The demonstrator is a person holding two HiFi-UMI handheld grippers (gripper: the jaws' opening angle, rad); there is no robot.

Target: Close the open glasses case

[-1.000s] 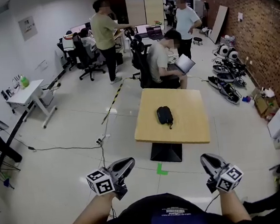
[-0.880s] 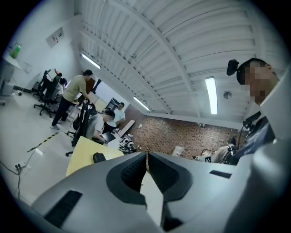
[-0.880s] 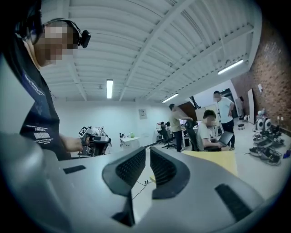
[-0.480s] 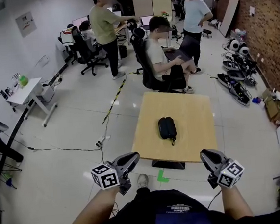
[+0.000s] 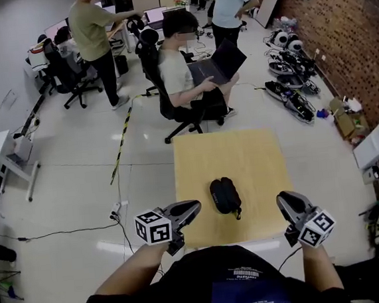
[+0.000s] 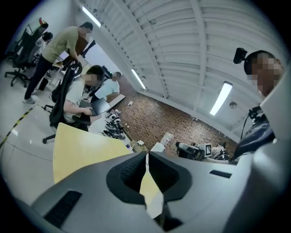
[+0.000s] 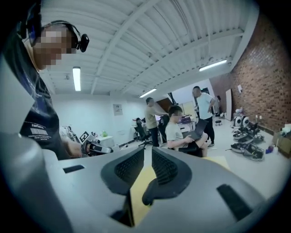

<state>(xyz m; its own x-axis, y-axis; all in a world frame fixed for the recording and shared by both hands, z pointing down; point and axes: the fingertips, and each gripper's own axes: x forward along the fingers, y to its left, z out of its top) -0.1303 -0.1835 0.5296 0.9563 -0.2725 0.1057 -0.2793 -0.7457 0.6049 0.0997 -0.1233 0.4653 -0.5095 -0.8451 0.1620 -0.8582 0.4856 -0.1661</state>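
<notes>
A black glasses case (image 5: 224,196) lies on the square wooden table (image 5: 243,155), near its front edge; from here its lid looks down, but I cannot tell for certain. My left gripper (image 5: 193,207) hovers at the table's front left edge, left of the case, its jaws shut with nothing in them (image 6: 147,157). At the front right edge, right of the case, is my right gripper (image 5: 284,200). Its jaws are opening and stand a narrow gap apart with nothing between them (image 7: 152,152). Neither gripper touches the case.
A person with a laptop (image 5: 185,74) sits on an office chair just beyond the table's far edge. Two more people stand behind. Equipment (image 5: 290,84) lies on the floor along the brick wall at right. Striped tape (image 5: 119,147) and cables run over the floor at left.
I have come forward to the table: it and the case now lie much closer, and both grippers have gone from over the floor to the table's front edge.
</notes>
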